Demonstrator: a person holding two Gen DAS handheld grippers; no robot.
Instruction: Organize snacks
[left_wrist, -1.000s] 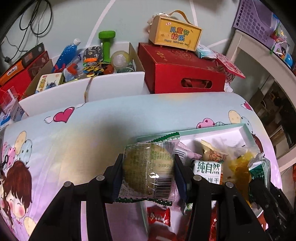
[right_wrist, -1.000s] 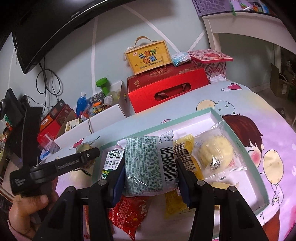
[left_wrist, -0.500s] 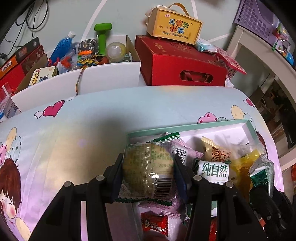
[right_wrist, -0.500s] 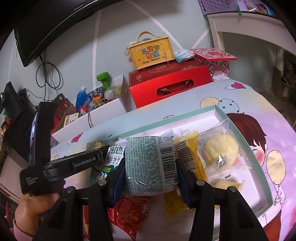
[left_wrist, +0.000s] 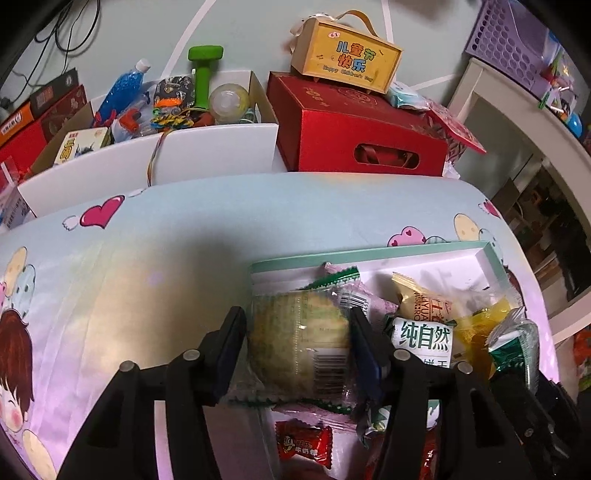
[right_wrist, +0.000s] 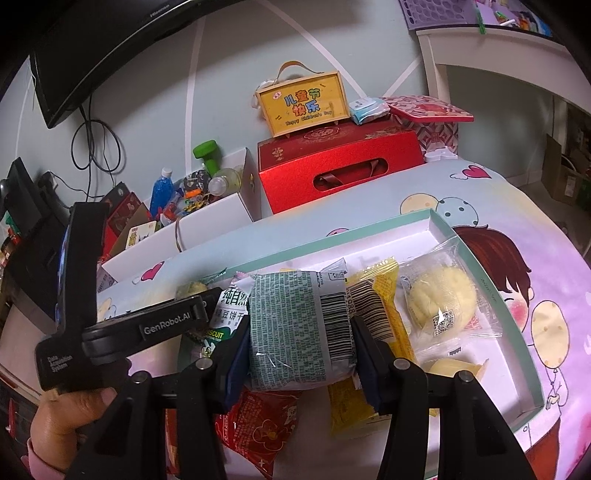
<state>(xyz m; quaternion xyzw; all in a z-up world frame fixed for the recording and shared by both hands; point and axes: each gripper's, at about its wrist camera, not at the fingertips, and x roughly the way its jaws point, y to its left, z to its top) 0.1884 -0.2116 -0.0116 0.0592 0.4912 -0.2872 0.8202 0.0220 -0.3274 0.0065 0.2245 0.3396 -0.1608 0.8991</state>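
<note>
The left gripper (left_wrist: 297, 332) has just been opening its jaws: a clear-wrapped round pastry (left_wrist: 299, 338) lies between them, a gap showing on the left side while the right pad sits at the wrapper's edge, so the hold looks released. That pastry rests at the near left end of a shallow green-rimmed tray (left_wrist: 369, 253), over a pink-wrapped snack and above a small red candy (left_wrist: 303, 441). Just right of it lie a green-and-white biscuit pack (left_wrist: 423, 338) and a yellow packet. In the right wrist view, the right gripper (right_wrist: 301, 336) clamps a grey-green printed packet (right_wrist: 295, 332) firmly between both pads, above the tray's contents: a red packet (right_wrist: 258, 421) beneath it, a yellow barcoded wrapper (right_wrist: 376, 306) beside it, and a bagged yellow bun (right_wrist: 441, 302) further right, near the tray wall. A hand (right_wrist: 66, 413) at the left edge holds the other tool. The tray sits on a cartoon-printed cloth (left_wrist: 110, 295). Beyond the cloth stand a white box of odds and ends (left_wrist: 207, 147), a red carry box (left_wrist: 354, 136) and, on top of it, a yellow gift box (left_wrist: 345, 61).
</note>
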